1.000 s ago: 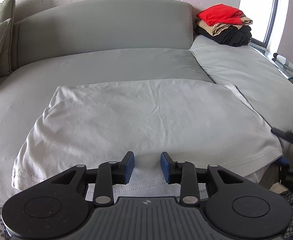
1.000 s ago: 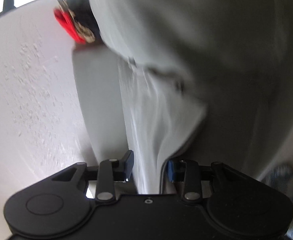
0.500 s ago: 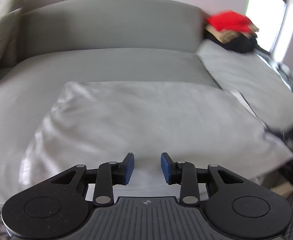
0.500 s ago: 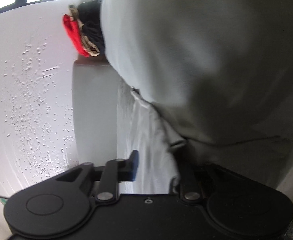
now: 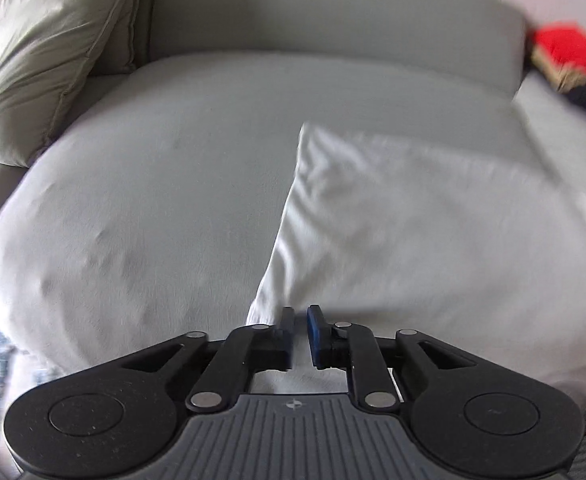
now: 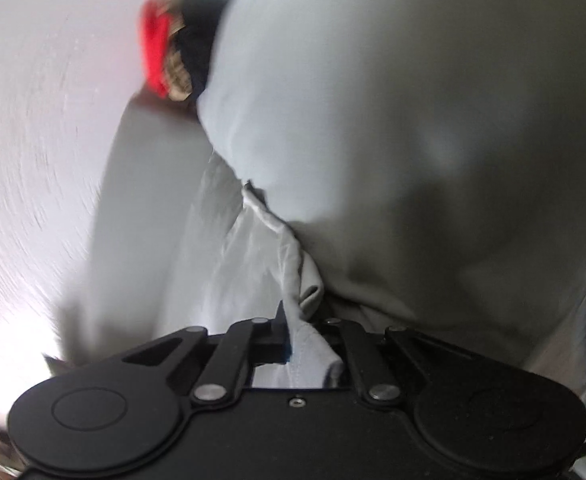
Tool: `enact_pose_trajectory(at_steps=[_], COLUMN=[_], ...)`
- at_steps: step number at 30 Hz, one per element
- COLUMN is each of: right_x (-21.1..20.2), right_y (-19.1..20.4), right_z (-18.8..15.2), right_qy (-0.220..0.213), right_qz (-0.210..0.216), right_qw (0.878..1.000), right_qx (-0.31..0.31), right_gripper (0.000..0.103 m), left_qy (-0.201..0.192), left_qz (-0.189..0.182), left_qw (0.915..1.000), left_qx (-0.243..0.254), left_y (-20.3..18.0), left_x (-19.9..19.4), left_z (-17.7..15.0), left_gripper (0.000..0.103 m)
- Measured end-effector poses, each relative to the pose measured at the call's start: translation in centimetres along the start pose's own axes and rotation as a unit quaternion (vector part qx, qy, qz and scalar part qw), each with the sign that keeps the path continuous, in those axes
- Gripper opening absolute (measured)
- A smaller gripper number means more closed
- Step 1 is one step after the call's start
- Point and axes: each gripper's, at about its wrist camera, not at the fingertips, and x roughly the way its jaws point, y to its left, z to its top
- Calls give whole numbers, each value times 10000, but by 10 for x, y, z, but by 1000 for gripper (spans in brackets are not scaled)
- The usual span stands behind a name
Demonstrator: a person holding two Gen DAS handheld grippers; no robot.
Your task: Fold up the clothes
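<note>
Left gripper (image 5: 300, 332) has shifted to the white garment's (image 5: 433, 216) near-left corner since a second ago, fingers (image 5: 314, 330) closed to a narrow gap; whether they pinch fabric, cannot tell. Right gripper (image 6: 307, 340) still pinches a bunched edge of the one garment (image 6: 249, 264), now with more cloth gathered. Garment lies on the grey sofa (image 5: 153, 200). Two cushions (image 5: 49, 60) back left, one stack of folded clothes (image 5: 573, 64) back right, red on top. Both views blurred.
</note>
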Motion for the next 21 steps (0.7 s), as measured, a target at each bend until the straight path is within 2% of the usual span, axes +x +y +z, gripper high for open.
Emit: enact_pose_trajectory(at_steps=[3,6,10,13,16,21], right_x=[-4,-9,-11,-2,14,49], right_y=[37,79,137,181,220,256], right_z=[-1,-11,-41,-75,-112,-184], right_qy=[-182,-414,-558,-404,-102,657], right_qz=[-350,-459,-274,78,479,856], right_qw=[9958,9836,9582,9363,9133,8768], right_qx=[-821,-1697,-2793,-3487,-4043,-4687], right_gripper=[5,5,5,5,5,4], left_qy=[-59,-216,-318,-470,-515,-591], left_qz=[326,421,-225,-480,-448,-392], left_qw=[9992,9983,9988,9944,9921,9869], left_qx=[204,327,-304,-812,-1052,-1453], left_y=[4,10,32,46,55,69], left_x=[-3,-9,-10,-11,-13,-15], left_z=[9,12,12,11,10,8], left_gripper=[30,30,31,30,30,30])
